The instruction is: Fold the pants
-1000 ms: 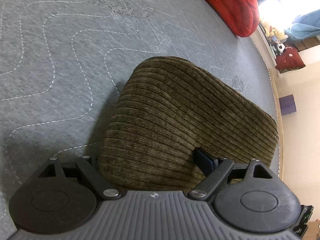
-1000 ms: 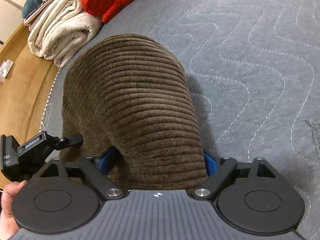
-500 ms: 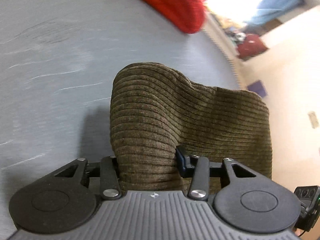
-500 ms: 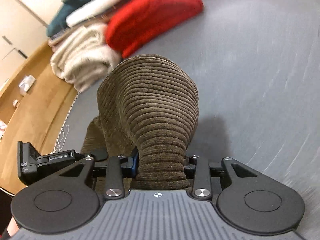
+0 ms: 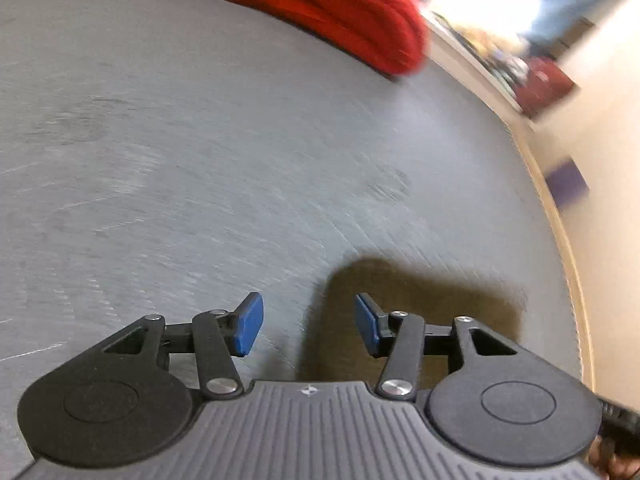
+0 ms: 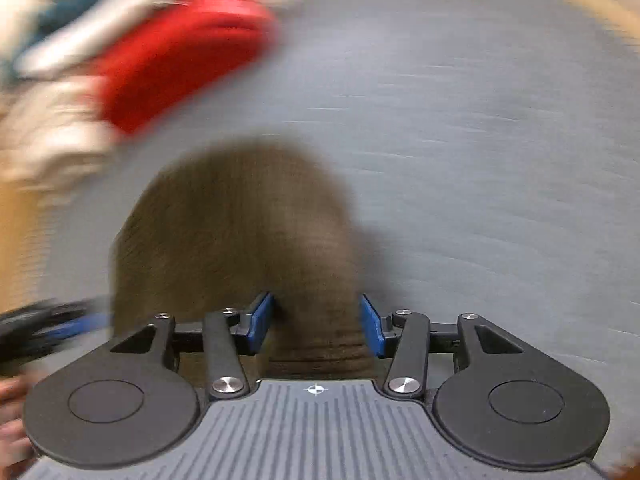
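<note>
- Letting go cleanly is the step in hand, by the look of it: the left gripper (image 5: 308,324) has its blue pads (image 5: 249,326) apart with nothing between them, the jaws having just been opening.
- In the left wrist view the brown pants (image 5: 424,308) lie low on the grey quilted bed (image 5: 200,160), just beyond the right-hand pad, apart from it.
- This gripper points steeply down at the bed; a red folded blanket (image 5: 332,16) sits far off.
- In the right wrist view, which is heavily blurred, the right gripper (image 6: 318,324) has corduroy between its pads; the jaws have just been opening, and whether they press the cloth cannot be told.
- To do this well, both hands should lift straight away so no pad drags the fold open.
</note>
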A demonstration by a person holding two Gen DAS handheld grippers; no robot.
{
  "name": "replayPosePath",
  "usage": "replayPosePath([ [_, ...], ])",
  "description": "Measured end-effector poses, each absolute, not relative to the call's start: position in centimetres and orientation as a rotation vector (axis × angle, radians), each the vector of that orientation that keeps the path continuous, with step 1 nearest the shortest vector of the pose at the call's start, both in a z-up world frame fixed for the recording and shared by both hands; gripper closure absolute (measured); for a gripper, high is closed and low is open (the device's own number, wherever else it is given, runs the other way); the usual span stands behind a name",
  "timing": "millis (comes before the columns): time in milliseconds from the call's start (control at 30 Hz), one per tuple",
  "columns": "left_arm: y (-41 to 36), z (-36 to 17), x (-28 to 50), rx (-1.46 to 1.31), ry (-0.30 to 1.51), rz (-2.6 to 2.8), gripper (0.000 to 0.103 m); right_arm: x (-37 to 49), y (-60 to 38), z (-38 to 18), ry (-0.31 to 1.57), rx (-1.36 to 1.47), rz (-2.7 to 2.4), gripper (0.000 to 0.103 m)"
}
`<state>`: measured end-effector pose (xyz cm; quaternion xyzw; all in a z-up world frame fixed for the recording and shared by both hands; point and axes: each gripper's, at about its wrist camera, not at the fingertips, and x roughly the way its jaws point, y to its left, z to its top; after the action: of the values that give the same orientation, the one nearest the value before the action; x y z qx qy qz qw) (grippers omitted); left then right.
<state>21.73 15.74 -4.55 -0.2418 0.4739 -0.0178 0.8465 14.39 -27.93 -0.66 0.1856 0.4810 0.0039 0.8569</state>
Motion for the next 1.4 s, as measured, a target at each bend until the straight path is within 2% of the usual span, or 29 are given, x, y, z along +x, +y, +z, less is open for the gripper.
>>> replayPosePath([
  [67, 15.1, -3.3, 21.5, -0.549, 0.965, -0.099, 0.048, 14.2, -29.5, -0.1, 0.961, 0.371, -0.033, 0.055],
  [200, 10.2, -1.1, 20.3, -0.380, 0.922, -0.216, 0.049, 14.5, -30.5, 1.3, 0.859, 0.338, 0.083, 0.055],
  [367, 4.5, -0.3, 19.3, -0.226, 0.950, -0.265, 0.056, 16.9, -29.5, 0.8, 0.798, 0.281, 0.212, 0.055],
  [567, 1.0, 2.7, 19.5, 0.099, 0.834, -0.287, 0.056, 21.0, -27.1, -0.8, 0.845, 0.298, 0.236, 0.055],
  [700, 1.4, 0.5, 19.6, 0.158, 0.716, -0.301, 0.056, 21.8, -25.3, -1.9, 0.877, 0.208, 0.255, 0.055],
  [733, 1.4, -0.6, 19.9, 0.165, 0.755, -0.303, 0.059, 22.0, -24.5, -2.1, 0.880, 0.169, 0.255, 0.057],
  [767, 1.1, -1.5, 20.9, 0.198, 0.813, -0.275, 0.071, 22.3, -23.8, -2.6, 0.879, 0.111, 0.240, 0.058],
  [900, 0.9, -2.2, 22.9, 0.116, 0.822, -0.302, 0.072, 24.1, -22.4, -4.8, 0.925, 0.016, 0.180, 0.059],
  [1167, 1.7, -6.0, 25.5, -0.016, 0.985, -0.311, 0.072, 26.5, -20.8, -6.4, 0.949, -0.047, 0.138, 0.061],
  [1233, 1.7, -8.4, 26.7, -0.005, 1.076, -0.304, 0.072, 26.8, -20.7, -6.6, 0.952, -0.049, 0.131, 0.061],
  [1267, 1.4, -10.4, 27.0, 0.045, 1.142, -0.276, 0.068, 26.8, -20.7, -6.7, 0.952, -0.050, 0.129, 0.061],
  [1400, 1.0, -11.3, 27.0, 0.077, 1.122, -0.248, 0.067, 26.0, -21.1, -6.0, 0.932, -0.032, 0.148, 0.059],
])
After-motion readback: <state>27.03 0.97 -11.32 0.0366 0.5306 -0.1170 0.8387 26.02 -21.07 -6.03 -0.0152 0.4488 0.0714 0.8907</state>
